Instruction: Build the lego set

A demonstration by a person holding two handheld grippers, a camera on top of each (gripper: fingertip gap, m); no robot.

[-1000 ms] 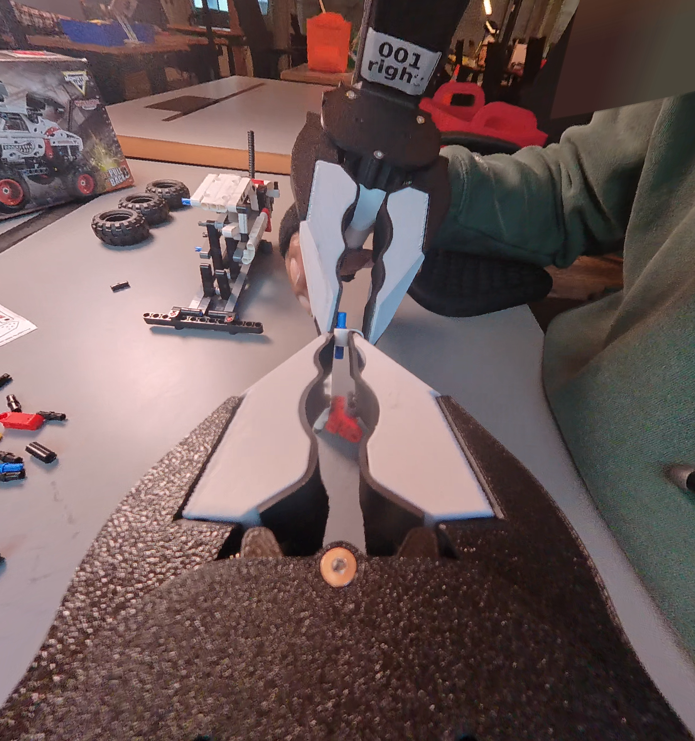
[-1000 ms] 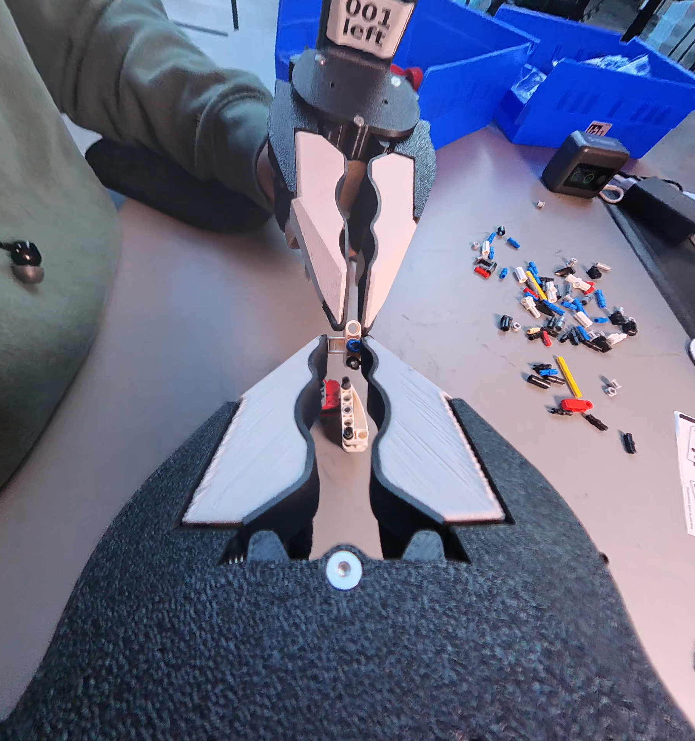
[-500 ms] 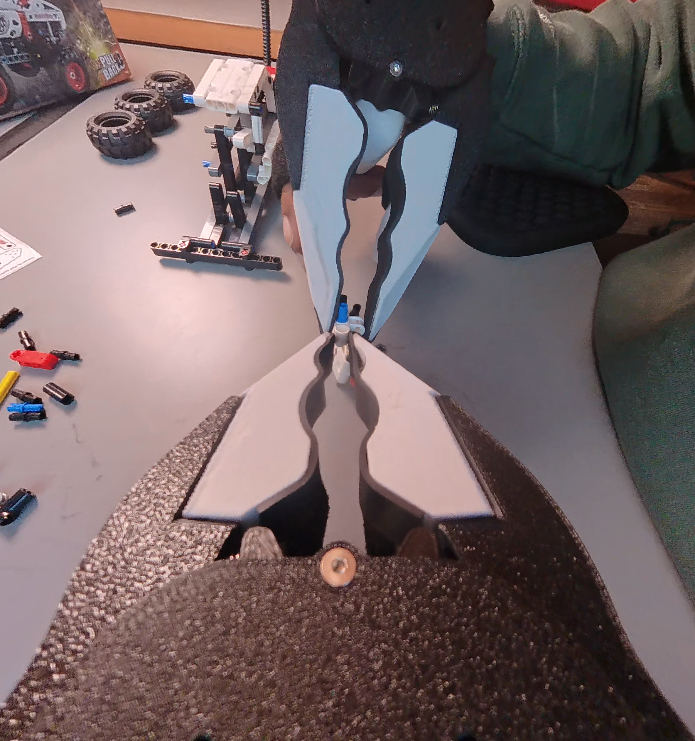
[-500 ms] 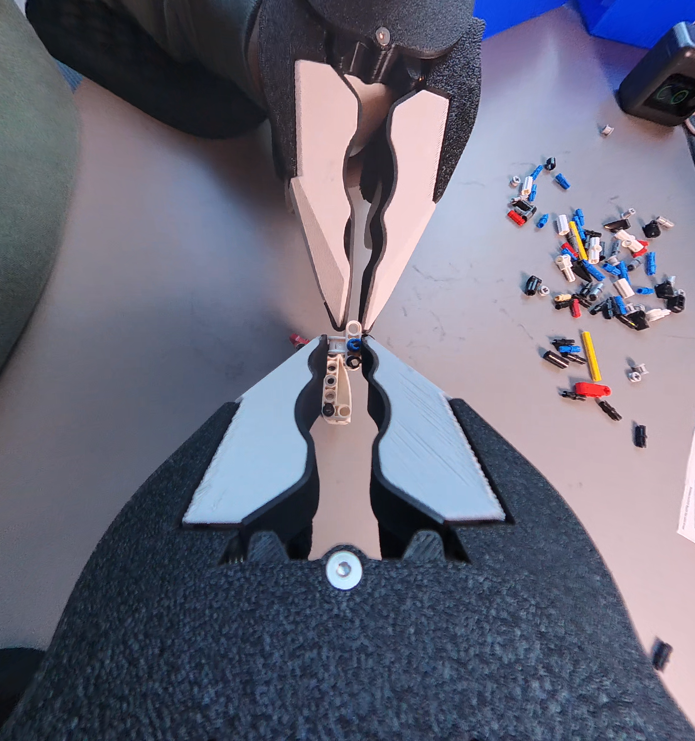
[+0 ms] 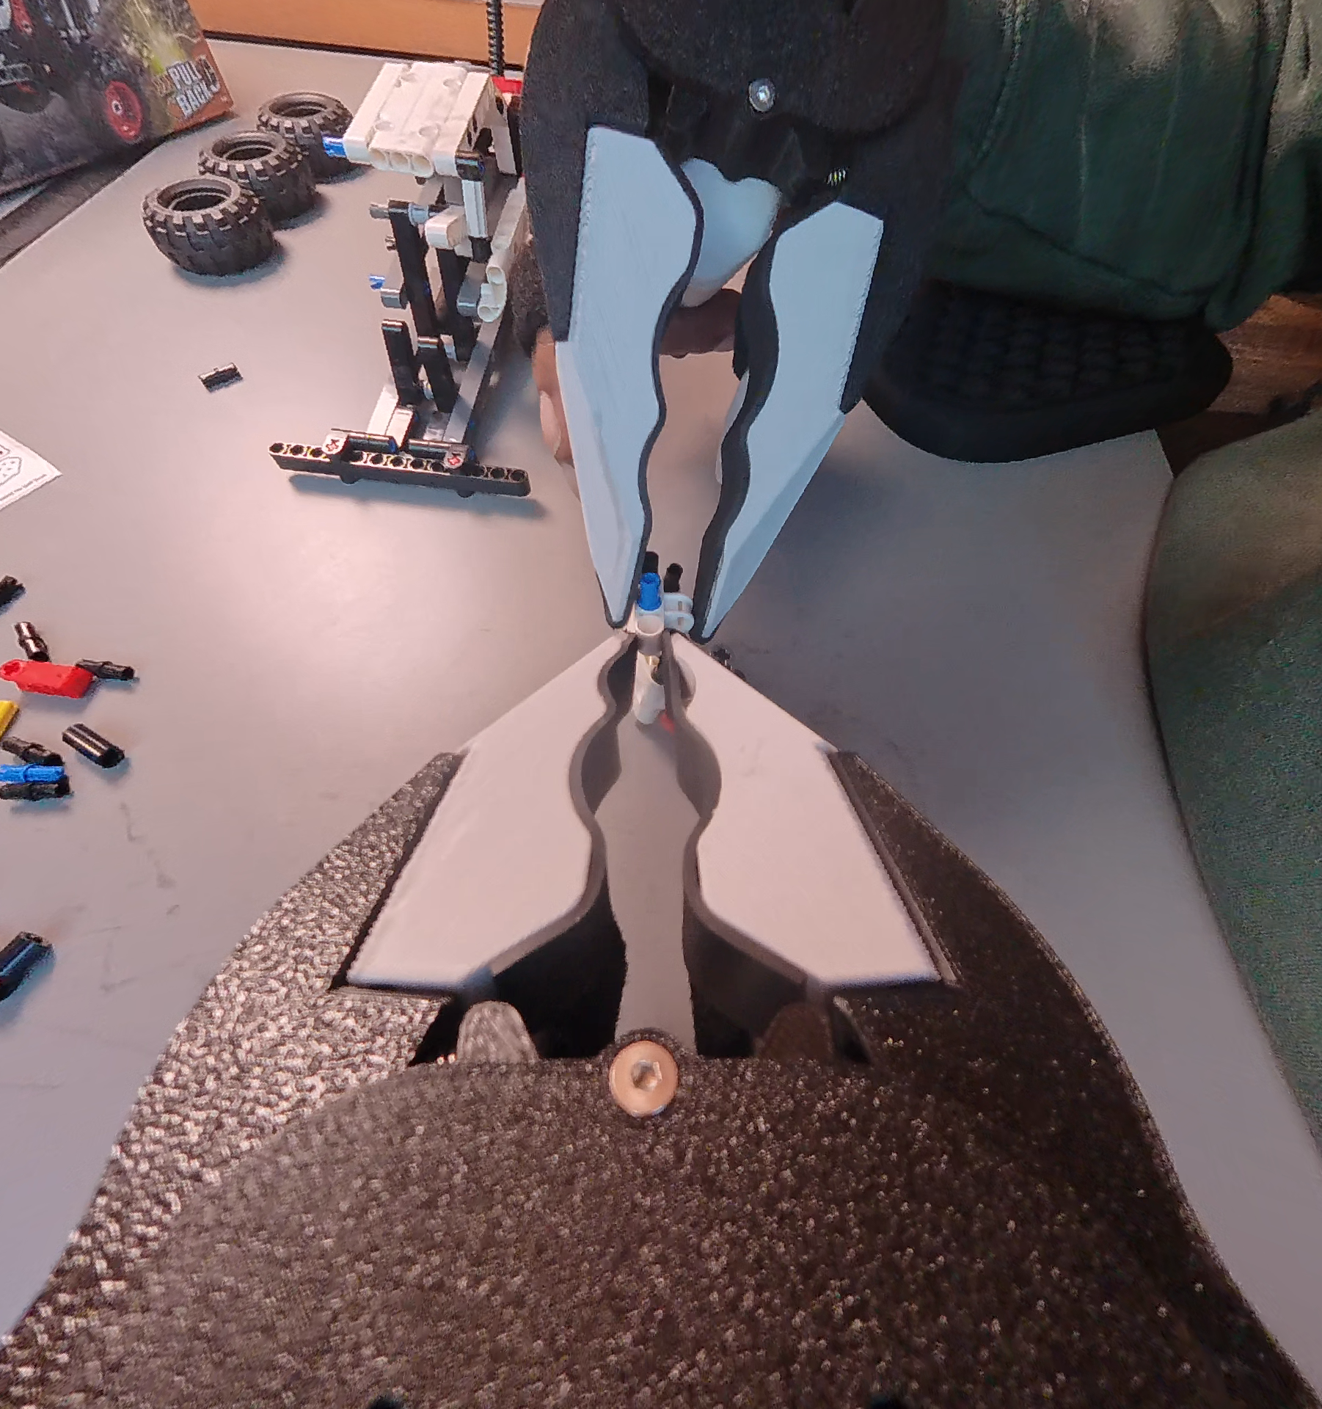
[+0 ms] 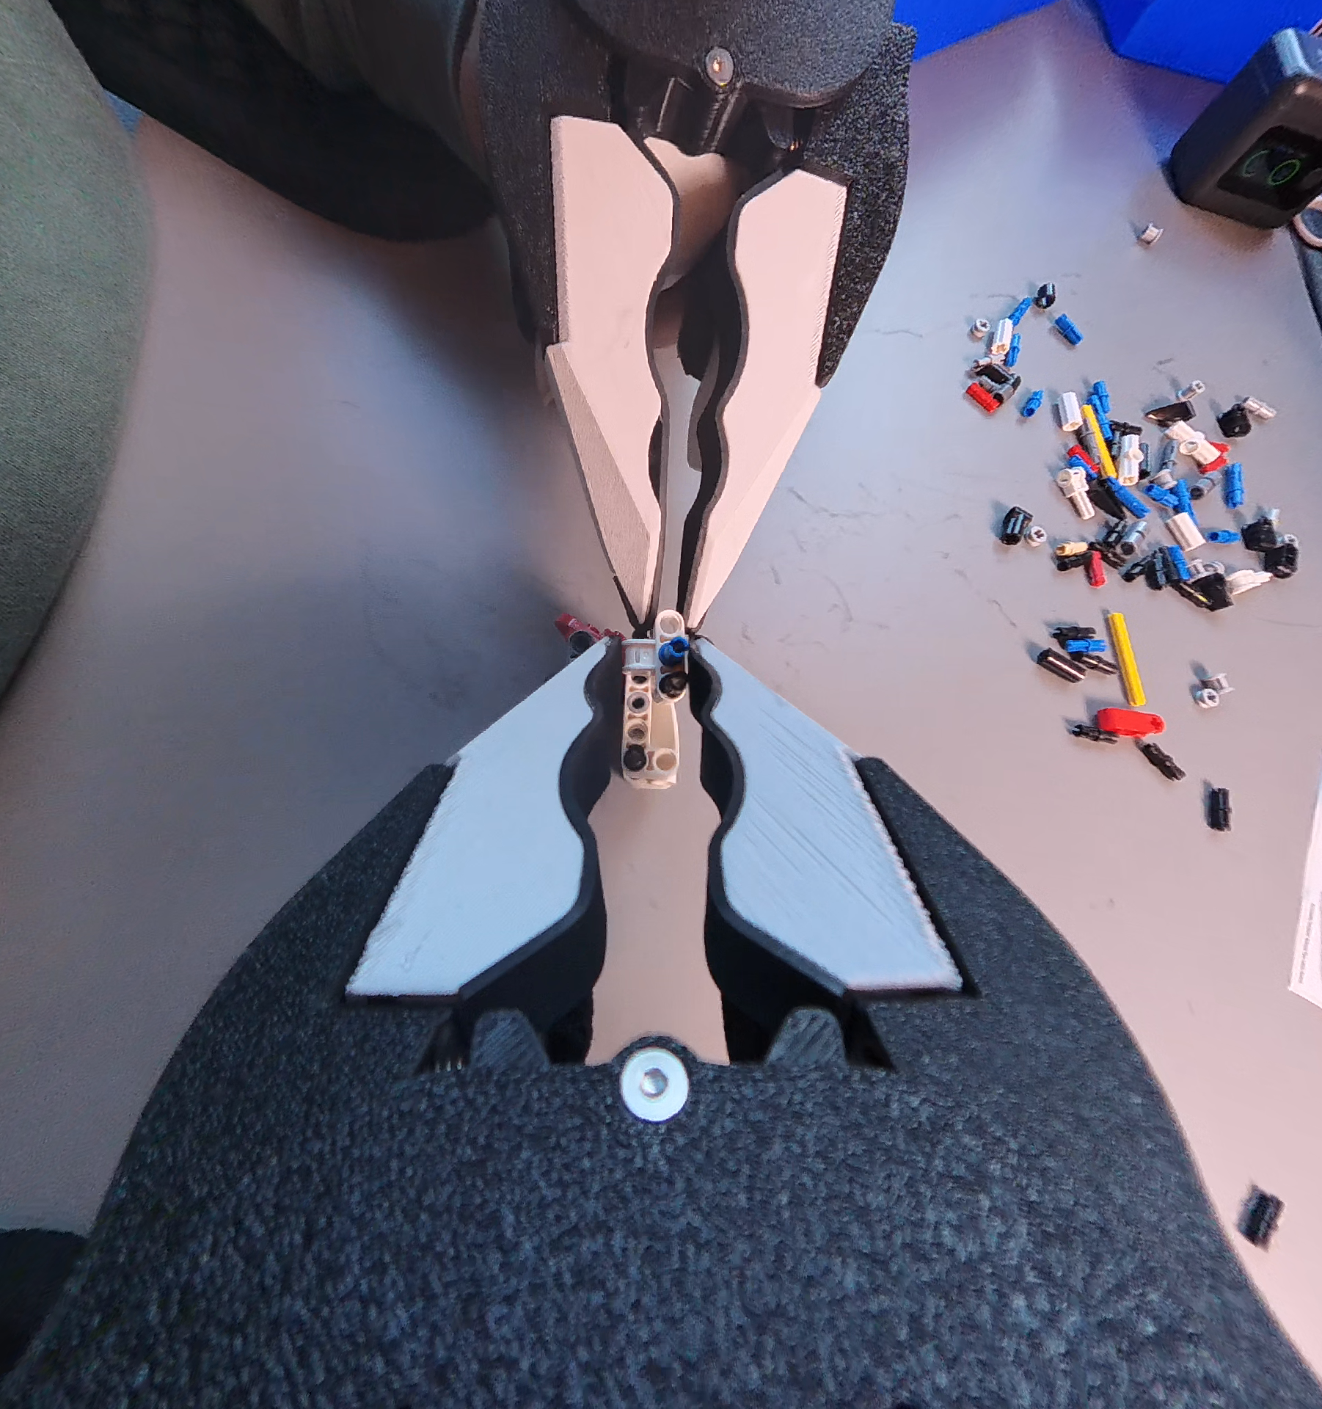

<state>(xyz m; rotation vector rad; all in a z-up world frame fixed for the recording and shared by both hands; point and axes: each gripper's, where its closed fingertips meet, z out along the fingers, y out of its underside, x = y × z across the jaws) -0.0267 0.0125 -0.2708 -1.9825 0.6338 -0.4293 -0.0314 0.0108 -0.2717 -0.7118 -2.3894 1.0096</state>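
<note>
While both pinched: slip risk
left gripper: fingers clamped white beam
right gripper: fingers clamped same beam's pin end
risk: misaligned push popped blue pin onto table

Workshop/lab setting indicated: grey desk, blue storage bins, further desks seen behind.

Two handheld grippers meet tip to tip above the grey table. The left gripper has its fingers drawn nearly together on a small white lego assembly. The right gripper points the opposite way, tips pinched on the same piece. A green sleeve reaches in behind the right gripper.
</note>
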